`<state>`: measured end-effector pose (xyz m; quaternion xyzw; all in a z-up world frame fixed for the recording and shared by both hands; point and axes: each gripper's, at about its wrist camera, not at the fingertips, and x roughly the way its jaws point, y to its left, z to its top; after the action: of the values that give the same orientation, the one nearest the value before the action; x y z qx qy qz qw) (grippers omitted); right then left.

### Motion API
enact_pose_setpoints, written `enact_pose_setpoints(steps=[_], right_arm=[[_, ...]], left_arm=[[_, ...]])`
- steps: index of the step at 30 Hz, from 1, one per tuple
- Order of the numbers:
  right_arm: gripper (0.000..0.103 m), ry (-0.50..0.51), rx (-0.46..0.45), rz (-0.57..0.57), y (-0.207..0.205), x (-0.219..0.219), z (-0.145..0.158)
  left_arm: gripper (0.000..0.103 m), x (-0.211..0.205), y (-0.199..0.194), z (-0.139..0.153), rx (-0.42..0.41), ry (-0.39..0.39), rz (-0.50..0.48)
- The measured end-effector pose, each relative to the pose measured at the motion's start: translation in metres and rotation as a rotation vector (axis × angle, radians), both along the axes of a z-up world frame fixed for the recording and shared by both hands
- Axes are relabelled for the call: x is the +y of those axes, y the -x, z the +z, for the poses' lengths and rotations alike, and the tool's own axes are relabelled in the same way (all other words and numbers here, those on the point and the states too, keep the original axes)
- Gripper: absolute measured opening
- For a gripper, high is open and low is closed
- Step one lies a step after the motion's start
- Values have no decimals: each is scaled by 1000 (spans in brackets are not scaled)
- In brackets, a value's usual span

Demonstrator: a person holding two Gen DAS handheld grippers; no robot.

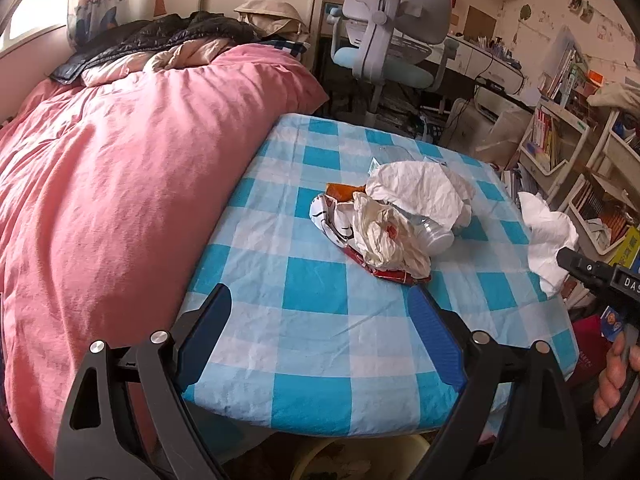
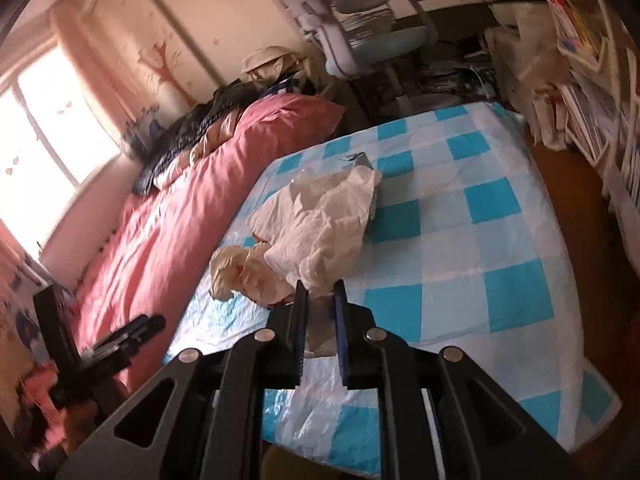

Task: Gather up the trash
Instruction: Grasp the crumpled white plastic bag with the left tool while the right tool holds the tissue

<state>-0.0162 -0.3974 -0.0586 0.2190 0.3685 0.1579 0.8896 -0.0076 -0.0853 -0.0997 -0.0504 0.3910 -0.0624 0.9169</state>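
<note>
A pile of trash (image 1: pixel 394 222) lies on the blue-and-white checked table (image 1: pixel 312 288): crumpled white paper, a cream plastic bag, a red-and-white snack wrapper and a clear plastic cup. My left gripper (image 1: pixel 320 320) is open and empty at the table's near edge, short of the pile. My right gripper (image 2: pixel 320 292) is shut on a crumpled white paper (image 2: pixel 320 220) and holds it above the table. It shows in the left wrist view (image 1: pixel 568 258) at the right edge with the white paper (image 1: pixel 548 236) hanging from it.
A pink duvet (image 1: pixel 112 184) on a bed borders the table's left side. A grey-blue desk chair (image 1: pixel 392 40) stands beyond the table. Bookshelves (image 1: pixel 568 140) crowd the right. A yellowish bin (image 1: pixel 360 460) sits below the table's near edge.
</note>
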Motion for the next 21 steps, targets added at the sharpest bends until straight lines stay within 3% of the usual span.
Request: enact_pose_setpoints(steps=[14, 21], right_arm=[[16, 40, 21, 31, -3, 3, -7], [16, 39, 27, 29, -3, 2, -9]], left_arm=[[86, -20, -9, -4, 1, 3, -27], [87, -47, -32, -2, -16, -9, -64]])
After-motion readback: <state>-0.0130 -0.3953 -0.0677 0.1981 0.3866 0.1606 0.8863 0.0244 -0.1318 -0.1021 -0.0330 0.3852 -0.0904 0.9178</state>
